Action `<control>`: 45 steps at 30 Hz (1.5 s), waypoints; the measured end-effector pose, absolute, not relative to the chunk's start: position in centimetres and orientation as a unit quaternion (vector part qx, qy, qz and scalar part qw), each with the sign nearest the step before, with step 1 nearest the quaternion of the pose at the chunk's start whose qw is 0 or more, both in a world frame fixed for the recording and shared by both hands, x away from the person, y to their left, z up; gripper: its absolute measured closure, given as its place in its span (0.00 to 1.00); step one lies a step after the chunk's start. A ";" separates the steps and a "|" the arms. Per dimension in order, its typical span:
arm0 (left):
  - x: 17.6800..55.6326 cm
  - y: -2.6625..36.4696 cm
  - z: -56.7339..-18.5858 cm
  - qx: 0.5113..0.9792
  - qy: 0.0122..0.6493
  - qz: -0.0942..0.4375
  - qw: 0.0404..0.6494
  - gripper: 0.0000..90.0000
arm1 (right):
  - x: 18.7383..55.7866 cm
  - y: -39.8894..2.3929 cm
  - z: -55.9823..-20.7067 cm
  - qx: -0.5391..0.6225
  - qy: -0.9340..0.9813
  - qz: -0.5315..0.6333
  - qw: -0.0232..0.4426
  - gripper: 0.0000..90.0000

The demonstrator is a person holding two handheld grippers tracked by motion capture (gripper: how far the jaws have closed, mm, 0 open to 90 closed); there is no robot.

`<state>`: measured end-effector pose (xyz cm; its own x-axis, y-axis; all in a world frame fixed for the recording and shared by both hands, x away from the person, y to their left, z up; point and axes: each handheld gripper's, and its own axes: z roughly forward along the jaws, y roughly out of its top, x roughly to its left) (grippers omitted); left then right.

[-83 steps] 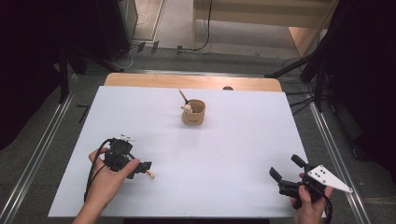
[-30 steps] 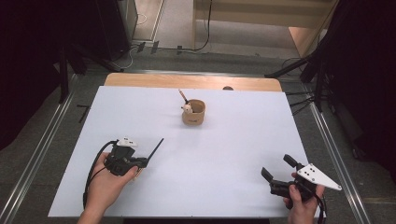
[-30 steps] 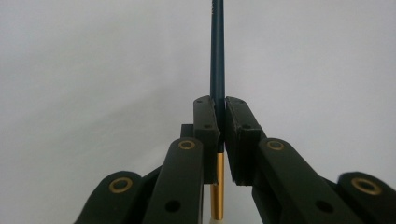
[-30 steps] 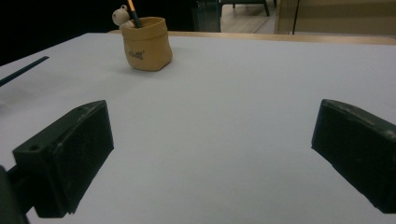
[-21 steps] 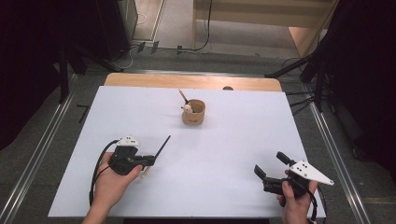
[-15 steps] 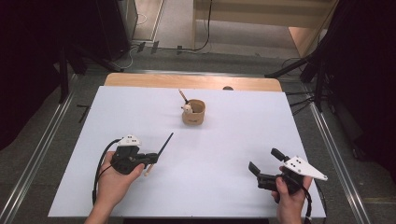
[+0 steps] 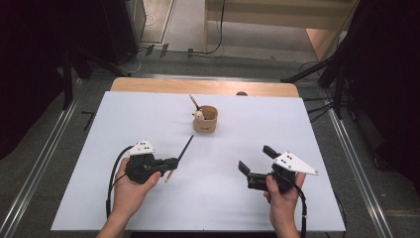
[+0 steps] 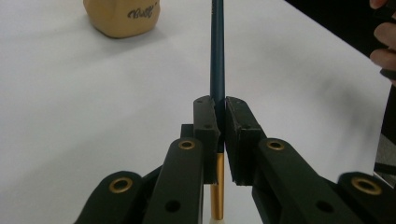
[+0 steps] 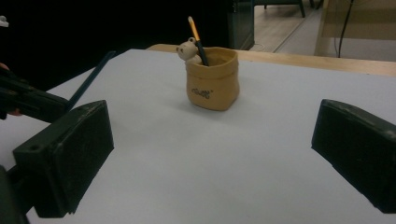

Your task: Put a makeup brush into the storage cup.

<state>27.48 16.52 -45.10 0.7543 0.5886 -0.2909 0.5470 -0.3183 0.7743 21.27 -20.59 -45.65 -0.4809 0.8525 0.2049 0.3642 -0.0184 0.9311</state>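
Observation:
My left gripper (image 7: 170,161) is shut on a dark blue pencil (image 7: 183,149) with a gold band and a pale end. The pencil slants up and away toward a tan cup (image 7: 205,120). In the left gripper view the pencil (image 8: 217,56) runs straight up between the closed pads, and the cup (image 8: 122,16) lies ahead to the left. A small bear figure and another pencil (image 9: 197,32) stand in the cup (image 9: 212,84). My right gripper (image 7: 256,159) stands open over the table's right front with nothing between its jaws, and its view faces the cup.
The white table top (image 7: 148,114) has a wooden strip (image 7: 203,87) along its far edge. Metal rails and dark floor flank the table. In the right gripper view the left gripper (image 9: 28,100) and its pencil (image 9: 91,79) show at the left.
The right gripper has moved left and a little up, in from the table's right front corner. The left gripper swung its pencil up off the table early on and has since barely moved.

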 end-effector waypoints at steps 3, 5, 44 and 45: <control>27.2 16.1 -45.0 0.810 0.339 0.031 0.478 0.94 | 21.7 -19.3 -45.1 0.450 0.667 0.556 0.208 0.00; 27.0 15.8 -44.9 0.808 0.328 0.034 0.487 0.94 | 21.8 -18.6 -44.9 0.449 0.667 0.560 0.199 0.00; 23.3 10.4 -45.5 0.784 0.255 0.034 0.565 0.94 | 20.4 -13.0 -46.7 0.498 0.557 0.664 0.016 0.81; 23.2 10.3 -45.5 0.784 0.254 0.034 0.565 0.94 | 20.4 -12.9 -46.7 0.498 0.558 0.664 0.012 0.81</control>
<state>23.24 10.33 -45.52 0.8685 0.4369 -0.2343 0.3602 -0.2313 0.9038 20.39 -12.93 -46.71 -0.5035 0.5720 0.6475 0.5391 -0.3777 0.7528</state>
